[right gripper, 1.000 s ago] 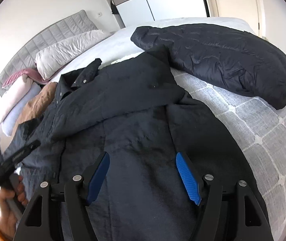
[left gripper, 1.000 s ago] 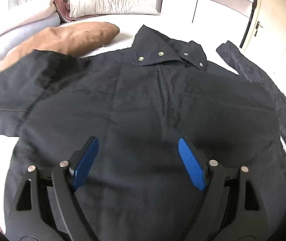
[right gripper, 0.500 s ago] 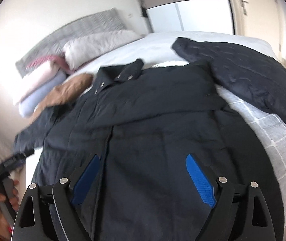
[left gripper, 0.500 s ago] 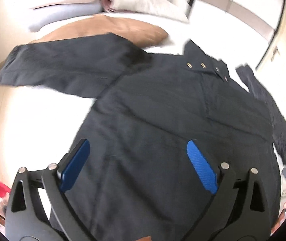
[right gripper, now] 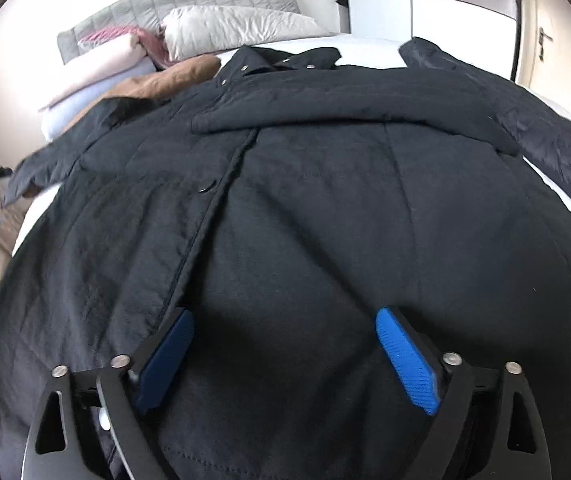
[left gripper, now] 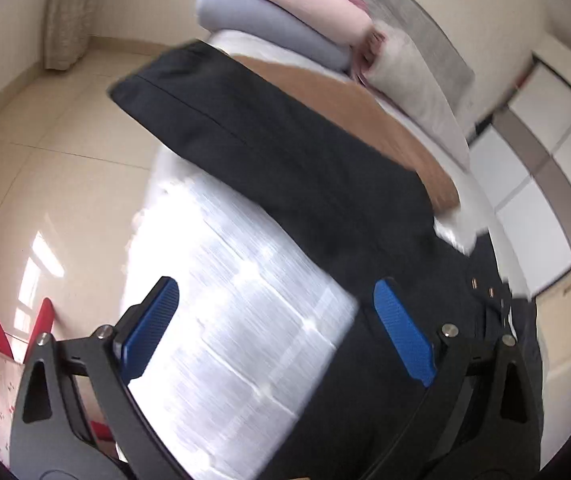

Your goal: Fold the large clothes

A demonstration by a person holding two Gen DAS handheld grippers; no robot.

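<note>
Coat [right gripper: 305,208] spread flat over bed [left gripper: 237,320], collar toward headboard; one sleeve already folded across chest, other sleeve [left gripper: 269,136] lying out past coat's side, cuff overhanging bed edge; left gripper [left gripper: 275,326] wide open, nothing between pads, above bare bed beside coat; right gripper [right gripper: 285,344] jaws opening, empty, over coat's lower front; risk: cuff sliding off edge toward floor; pinching quilt with cloth; open room beside coat, floor side.

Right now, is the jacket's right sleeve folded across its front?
Yes, one sleeve lies across the jacket's chest below the collar.
</note>
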